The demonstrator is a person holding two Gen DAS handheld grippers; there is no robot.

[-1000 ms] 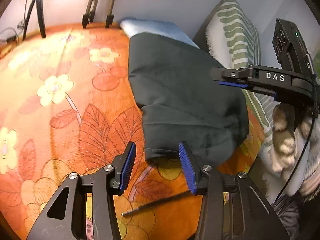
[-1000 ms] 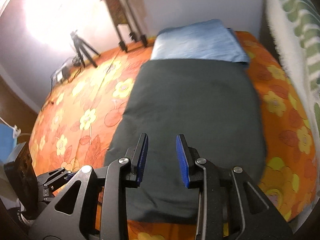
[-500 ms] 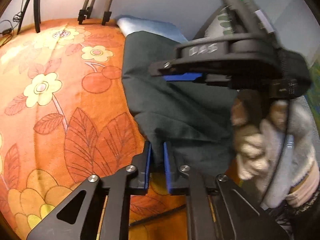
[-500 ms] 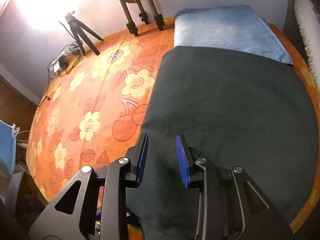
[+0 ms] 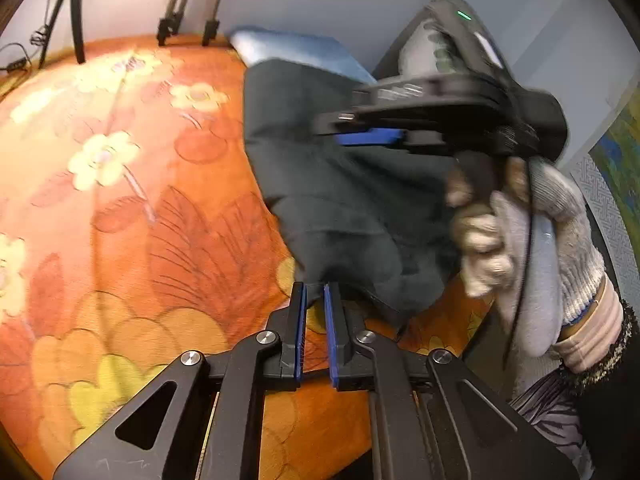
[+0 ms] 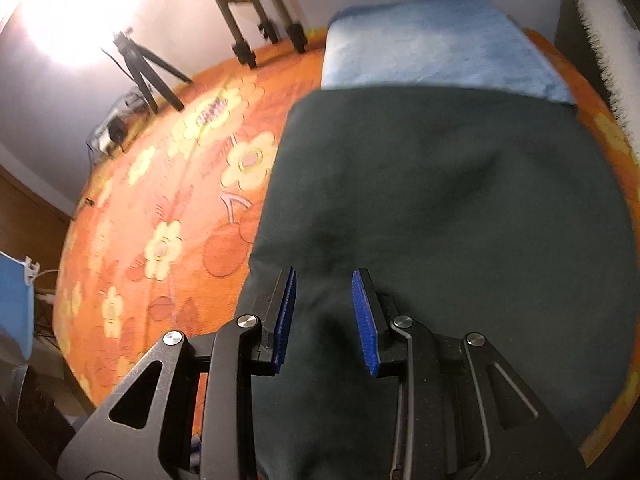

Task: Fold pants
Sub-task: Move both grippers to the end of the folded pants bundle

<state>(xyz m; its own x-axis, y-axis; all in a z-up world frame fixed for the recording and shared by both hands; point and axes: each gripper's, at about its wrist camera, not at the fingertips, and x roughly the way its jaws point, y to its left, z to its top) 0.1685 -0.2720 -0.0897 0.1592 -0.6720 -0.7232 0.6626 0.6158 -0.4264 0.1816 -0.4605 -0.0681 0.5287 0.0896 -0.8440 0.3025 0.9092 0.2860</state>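
Dark pants (image 5: 340,200) lie folded on an orange flowered cover (image 5: 120,208). My left gripper (image 5: 315,300) is shut on the near edge of the pants, which bunches and lifts at the fingertips. My right gripper (image 6: 323,280) is open and hovers just above the flat dark pants (image 6: 440,208), near their left edge. In the left wrist view the right gripper (image 5: 372,136) shows blurred over the pants, held by a gloved hand (image 5: 520,232).
A folded light blue garment (image 6: 432,44) lies beyond the pants by the wall. Tripod legs (image 6: 256,24) and a small tripod (image 6: 140,64) stand at the far edge. A green-striped pillow (image 5: 436,44) sits on the right.
My left gripper closed on the near edge of the pants and raised it. My right gripper moved over the pants toward the left edge and lowered, still open.
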